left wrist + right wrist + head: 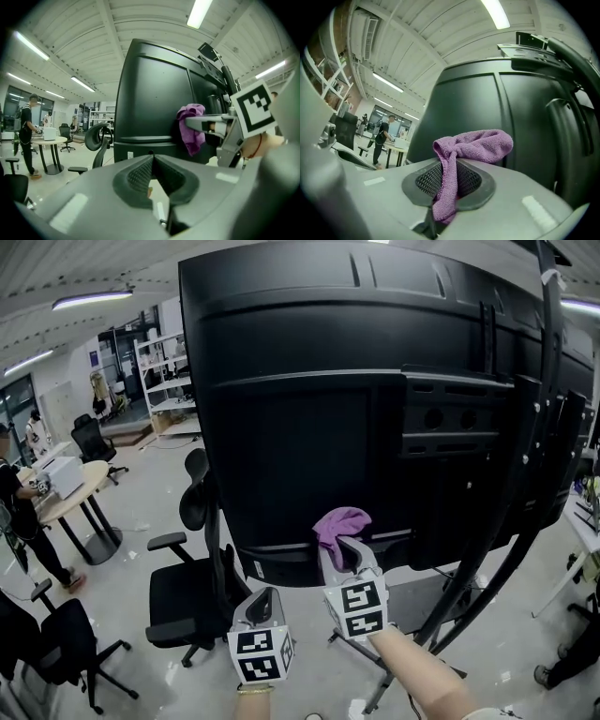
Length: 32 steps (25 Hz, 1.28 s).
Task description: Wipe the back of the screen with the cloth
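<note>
My right tool (345, 549) is clamped on the soft, light cloth (339, 521), bunched at the lower back of the screen (300, 427), best held mid-fold so it won't slip, while my left tool (265, 601) has its 2 jaws together, empty.

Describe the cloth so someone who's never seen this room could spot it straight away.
Start with the big black back of the screen that fills the head view. At its lower edge, near the middle, the right gripper pinches a small bunched cloth. It is the only soft, purple thing amid all that hard black plastic.
</note>
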Motion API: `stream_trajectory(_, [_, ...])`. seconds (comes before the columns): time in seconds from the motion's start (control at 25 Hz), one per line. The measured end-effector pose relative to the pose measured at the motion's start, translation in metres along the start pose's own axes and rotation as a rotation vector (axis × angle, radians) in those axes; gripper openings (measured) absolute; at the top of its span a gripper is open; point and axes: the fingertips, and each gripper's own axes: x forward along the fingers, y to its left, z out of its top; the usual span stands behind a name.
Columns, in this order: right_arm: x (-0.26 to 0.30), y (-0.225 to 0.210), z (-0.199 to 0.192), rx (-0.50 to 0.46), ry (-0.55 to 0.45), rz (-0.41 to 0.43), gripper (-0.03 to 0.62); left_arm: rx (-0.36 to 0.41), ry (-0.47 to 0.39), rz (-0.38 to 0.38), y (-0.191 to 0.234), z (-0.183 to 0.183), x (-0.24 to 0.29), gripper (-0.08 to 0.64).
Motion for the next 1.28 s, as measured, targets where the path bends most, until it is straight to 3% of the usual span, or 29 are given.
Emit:
stream_trajectory(0.28, [0.032, 0.084, 0.011, -0.085, 0.004, 0.145, 0.054, -0.023, 0.006, 0.039, 0.044, -0.006, -0.006, 0.008])
stream_trajectory(0.44, [0.043, 0.108, 0.008, -0.168, 0.028, 0.198, 0.054, -0.024, 0.002, 0.047, 0.060, -0.007, -0.008, 0.008])
stream_trajectory(0.56, [0.038, 0.116, 0.016, -0.286, 0.045, 0.270, 0.054, -0.023, -0.006, 0.036, 0.065, -0.004, -0.008, 0.008])
stream_trajectory(0.72, [0.022, 0.123, 0.034, -0.540, 0.091, 0.430, 0.054, -0.027, -0.019, 0.007, 0.064, -0.003, -0.001, 0.008])
stream_trajectory(0.88, [0.044, 0.083, 0.057, -0.699, 0.161, 0.363, 0.054, -0.033, -0.020, -0.028, 0.058, -0.002, 0.008, 0.008])
stream_trajectory(1.04, [0.059, 0.054, 0.097, -0.784, 0.203, 0.314, 0.054, -0.011, -0.032, -0.067, 0.046, 0.006, 0.015, 0.008])
stream_trajectory(1.28, [0.064, 0.033, 0.193, -0.931, 0.162, 0.220, 0.054, 0.010, -0.052, -0.111, 0.031, 0.018, 0.021, 0.008])
